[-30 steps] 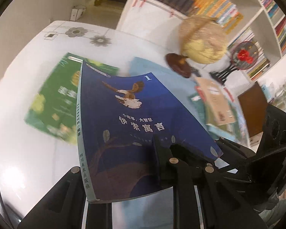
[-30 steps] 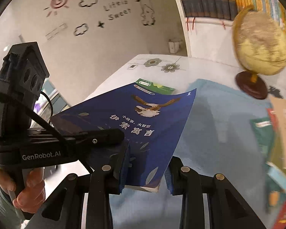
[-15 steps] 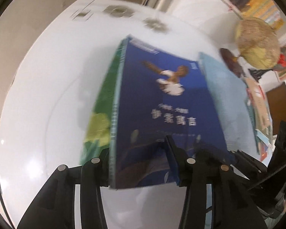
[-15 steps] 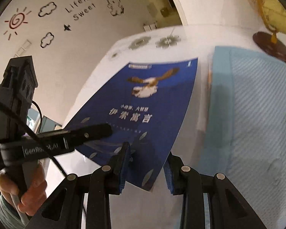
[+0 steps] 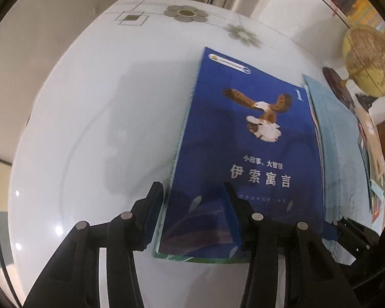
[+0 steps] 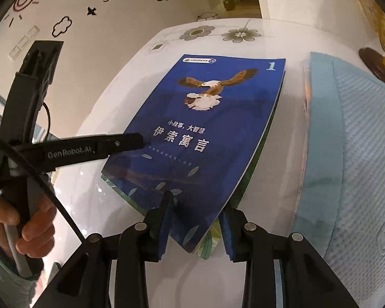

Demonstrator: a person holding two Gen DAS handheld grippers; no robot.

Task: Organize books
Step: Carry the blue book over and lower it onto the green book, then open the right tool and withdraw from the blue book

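Note:
A blue book (image 5: 254,133) (image 6: 213,128) with an eagle on its cover lies flat on a green book (image 6: 208,242), of which only a rim (image 5: 192,259) shows. My left gripper (image 5: 192,186) straddles the blue book's spine edge. Its jaws are opening: one pad stands off the book on the table side, the other hovers over the cover, and neither presses. In the right wrist view its black body (image 6: 71,151) reaches in from the left, held by a hand (image 6: 28,228). My right gripper (image 6: 196,202) is shut on the blue book's near right corner.
The books rest on a white table (image 5: 89,128) with flower prints. A light-blue mat (image 6: 346,154) (image 5: 338,148) lies just right of them. Beyond it stand a globe (image 5: 369,59) on a wooden base and several more books (image 5: 372,151). A wall with drawings rises behind the table.
The blue book came down from the air onto the green book. The left jaws let go of its spine edge and spread apart. The right gripper kept its hold on the corner.

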